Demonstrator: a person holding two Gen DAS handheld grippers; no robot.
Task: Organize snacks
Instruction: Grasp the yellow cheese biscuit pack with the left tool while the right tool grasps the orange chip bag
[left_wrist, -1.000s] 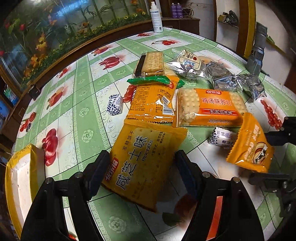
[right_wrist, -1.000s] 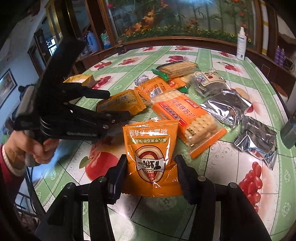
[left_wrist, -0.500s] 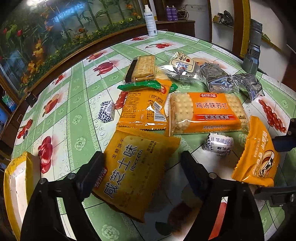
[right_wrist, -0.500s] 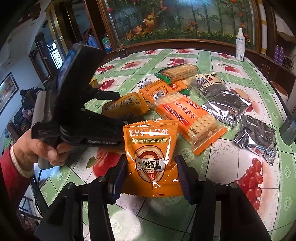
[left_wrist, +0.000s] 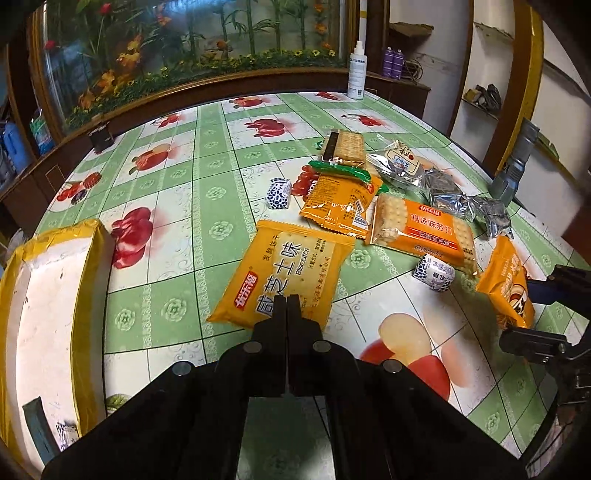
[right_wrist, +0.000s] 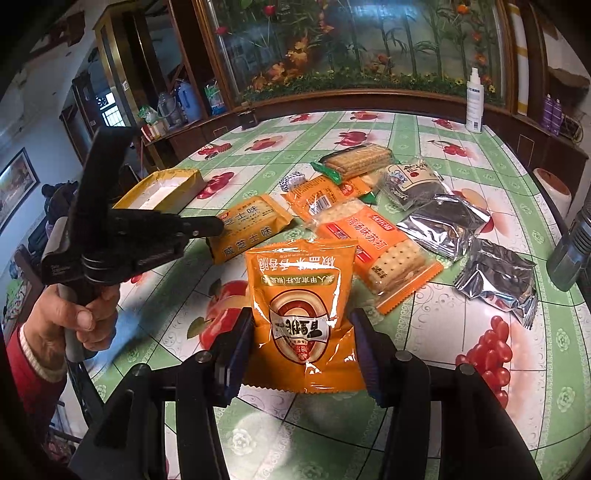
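My left gripper (left_wrist: 286, 300) is shut with nothing between its fingers, just in front of the near edge of the yellow biscuit packet (left_wrist: 284, 273). That packet lies flat on the table. In the right wrist view, a hand holds the left gripper (right_wrist: 218, 226) above the table beside the same packet (right_wrist: 251, 225). My right gripper (right_wrist: 301, 350) is shut on an orange snack bag (right_wrist: 301, 291), held upright with its fingers (right_wrist: 240, 343) pressing on both sides. An open box (left_wrist: 88, 266) edged in yellow tape sits at the left.
An orange cracker pack (left_wrist: 424, 229), an orange packet (left_wrist: 340, 199), a green-wrapped cracker stack (left_wrist: 341, 147), silver foil packets (left_wrist: 461, 199) and two small blue-white candies (left_wrist: 279, 194) lie mid-table. A spray bottle (left_wrist: 356, 70) stands at the far edge and a grey cylinder (left_wrist: 513, 162) at the right edge.
My left gripper's jaws went from wide open around the yellow biscuit packet to shut, and the gripper drew back from it. The packet stayed flat on the table. The right gripper kept still.
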